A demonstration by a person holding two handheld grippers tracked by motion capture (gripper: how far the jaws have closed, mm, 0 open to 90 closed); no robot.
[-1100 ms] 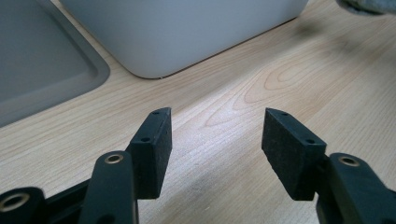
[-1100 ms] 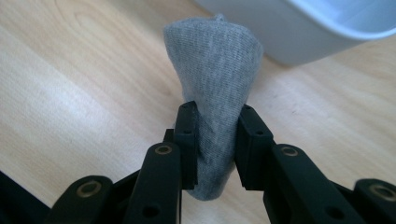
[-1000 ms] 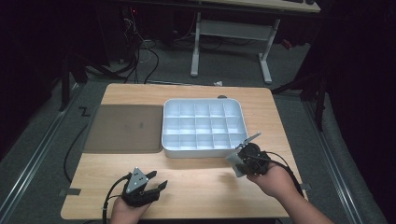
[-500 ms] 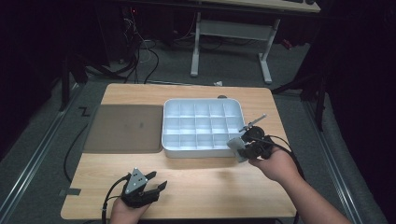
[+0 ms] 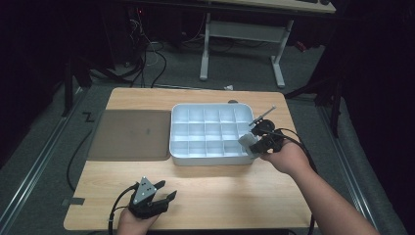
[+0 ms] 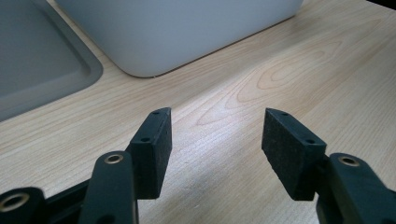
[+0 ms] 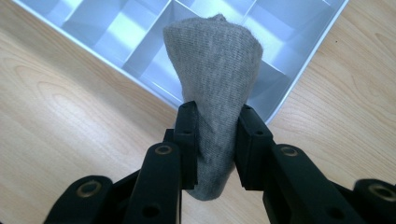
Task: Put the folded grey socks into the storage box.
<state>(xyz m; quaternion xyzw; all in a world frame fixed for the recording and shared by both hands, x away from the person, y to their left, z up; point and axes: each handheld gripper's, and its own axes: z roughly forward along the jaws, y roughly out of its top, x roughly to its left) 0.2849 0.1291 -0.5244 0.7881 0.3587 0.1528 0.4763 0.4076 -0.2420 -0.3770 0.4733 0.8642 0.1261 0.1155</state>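
Right fingers [image 7: 212, 135] clamp grey cloth [image 7: 215, 70] | left fingers [image 6: 215, 149] apart | wooden table [image 5: 220, 191], dark room

Two black hand-held grippers [image 5: 164, 197] [image 5: 249, 143], brass-ringed screw holes, trailing black cables, bare forearms.

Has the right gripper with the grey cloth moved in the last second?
Yes. The right gripper, shut on the grey cloth, has shifted from the bare table near the white tray's front right corner up over that corner.

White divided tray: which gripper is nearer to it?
Right. The right gripper holds a grey cloth at the white divided tray's near right corner; the left gripper sits back by the table's near edge.
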